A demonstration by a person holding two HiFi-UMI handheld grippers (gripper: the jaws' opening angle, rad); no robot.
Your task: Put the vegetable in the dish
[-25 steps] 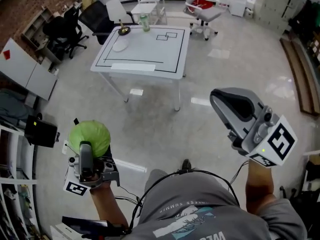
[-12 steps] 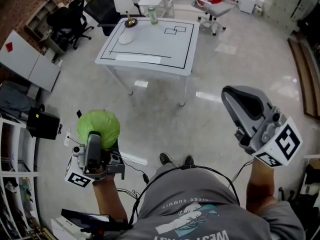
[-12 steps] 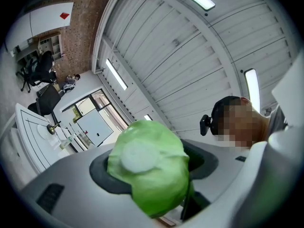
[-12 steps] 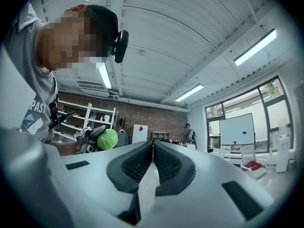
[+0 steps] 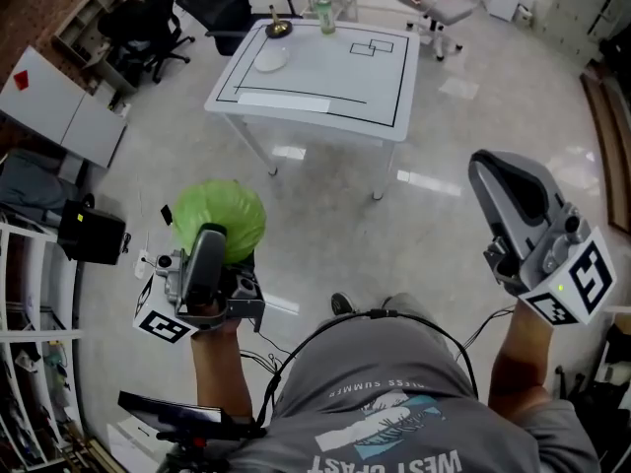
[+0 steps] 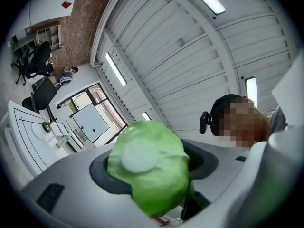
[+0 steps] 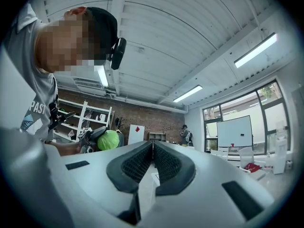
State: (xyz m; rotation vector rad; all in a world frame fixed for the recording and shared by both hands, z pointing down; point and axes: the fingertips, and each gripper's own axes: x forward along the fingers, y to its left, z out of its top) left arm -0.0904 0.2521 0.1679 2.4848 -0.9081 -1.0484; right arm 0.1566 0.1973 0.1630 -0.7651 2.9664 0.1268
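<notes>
Cabbage [image 5: 215,213] sits clamped in the left claw [image 5: 223,240], which tilts upward, well apart from the tabletop [image 5: 330,72] and its dish [image 5: 270,59]; the right claw [image 7: 153,148], pressed together and empty, points level.

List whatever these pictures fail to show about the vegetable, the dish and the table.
- Left gripper view: the cabbage covers the pads of the left gripper, so where they press is hidden.
- Head view: the white dish on the table is too small to show depth or contents.
- Head view: the green can is too small to read.
</notes>
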